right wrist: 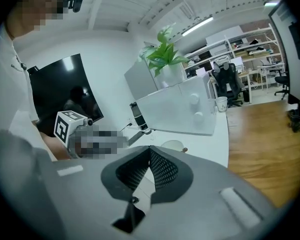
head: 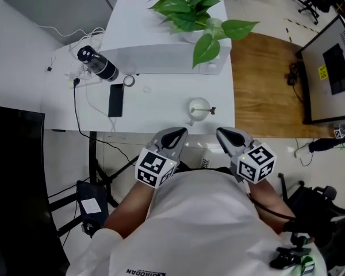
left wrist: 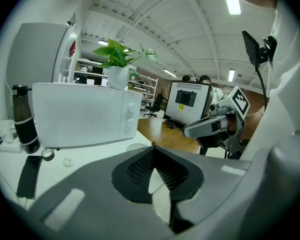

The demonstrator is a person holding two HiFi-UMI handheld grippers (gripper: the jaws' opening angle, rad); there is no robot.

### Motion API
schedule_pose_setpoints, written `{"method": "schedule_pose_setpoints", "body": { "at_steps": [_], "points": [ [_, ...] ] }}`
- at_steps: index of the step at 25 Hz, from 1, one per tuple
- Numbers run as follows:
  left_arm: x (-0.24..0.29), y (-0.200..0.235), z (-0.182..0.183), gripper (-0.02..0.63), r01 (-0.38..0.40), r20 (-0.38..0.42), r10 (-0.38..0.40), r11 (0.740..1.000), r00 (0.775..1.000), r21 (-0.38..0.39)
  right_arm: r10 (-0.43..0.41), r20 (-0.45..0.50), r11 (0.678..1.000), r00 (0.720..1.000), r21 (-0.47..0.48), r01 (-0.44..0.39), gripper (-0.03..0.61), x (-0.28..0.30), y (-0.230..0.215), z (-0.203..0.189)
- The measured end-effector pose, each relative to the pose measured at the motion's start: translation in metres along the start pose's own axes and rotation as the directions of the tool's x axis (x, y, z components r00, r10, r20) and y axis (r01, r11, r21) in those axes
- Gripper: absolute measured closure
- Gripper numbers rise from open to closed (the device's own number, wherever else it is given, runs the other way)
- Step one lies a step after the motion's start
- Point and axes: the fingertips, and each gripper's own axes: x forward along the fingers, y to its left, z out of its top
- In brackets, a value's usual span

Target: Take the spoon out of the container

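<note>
A small white container [head: 199, 108] stands on the white table [head: 161, 111] near its front edge. The spoon's brown handle end [head: 212, 111] sticks out to the container's right. Both grippers hover side by side just short of the table edge, close to the person's body. My left gripper [head: 181, 131] is shut and empty, below and left of the container. Below and right of it is my right gripper [head: 220, 132], also shut and empty. In the right gripper view the container [right wrist: 172, 145] and the spoon end [right wrist: 184, 149] lie just beyond the closed tips [right wrist: 150, 148].
A white microwave [head: 167, 56] with a potted plant [head: 192, 10] on top fills the table's back. A black bottle [head: 98, 64], a phone [head: 116, 100], a tape roll [head: 129, 81] and cables lie at the left. A monitor [head: 333, 68] stands off to the right.
</note>
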Motion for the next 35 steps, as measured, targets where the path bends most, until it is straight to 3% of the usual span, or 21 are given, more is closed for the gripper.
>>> {"method": "schedule_pose_setpoints", "body": {
  "at_steps": [7, 16, 21, 25, 35],
  "points": [
    [0.002, 0.024, -0.003, 0.609, 0.079, -0.048, -0.079, 0.997, 0.996, 0.007, -0.081, 0.009, 0.996, 0.997, 0.043, 0.080, 0.552, 0.021, -0.005, 0.010],
    [0.007, 0.049, -0.010, 0.609, 0.114, -0.063, -0.115, 0.993, 0.991, -0.018, -0.206, 0.001, 0.977, 0.978, 0.064, 0.206, 0.494, 0.043, -0.042, 0.011],
    [0.007, 0.059, -0.020, 0.609, 0.106, -0.087, -0.110, 0.993, 0.990, -0.044, -0.266, -0.019, 0.955, 0.964, 0.132, 0.267, 0.451, 0.052, -0.069, 0.002],
    [0.008, 0.062, -0.024, 0.609, 0.104, -0.104, -0.110, 0.993, 0.989, -0.055, -0.258, -0.054, 0.943, 0.965, 0.202, 0.263, 0.431, 0.065, -0.082, -0.009],
    [0.011, 0.071, -0.025, 0.609, 0.094, -0.111, -0.102, 0.993, 0.989, -0.075, -0.240, -0.120, 0.933, 0.963, 0.247, 0.263, 0.433, 0.085, -0.091, -0.027]
  ]
}}
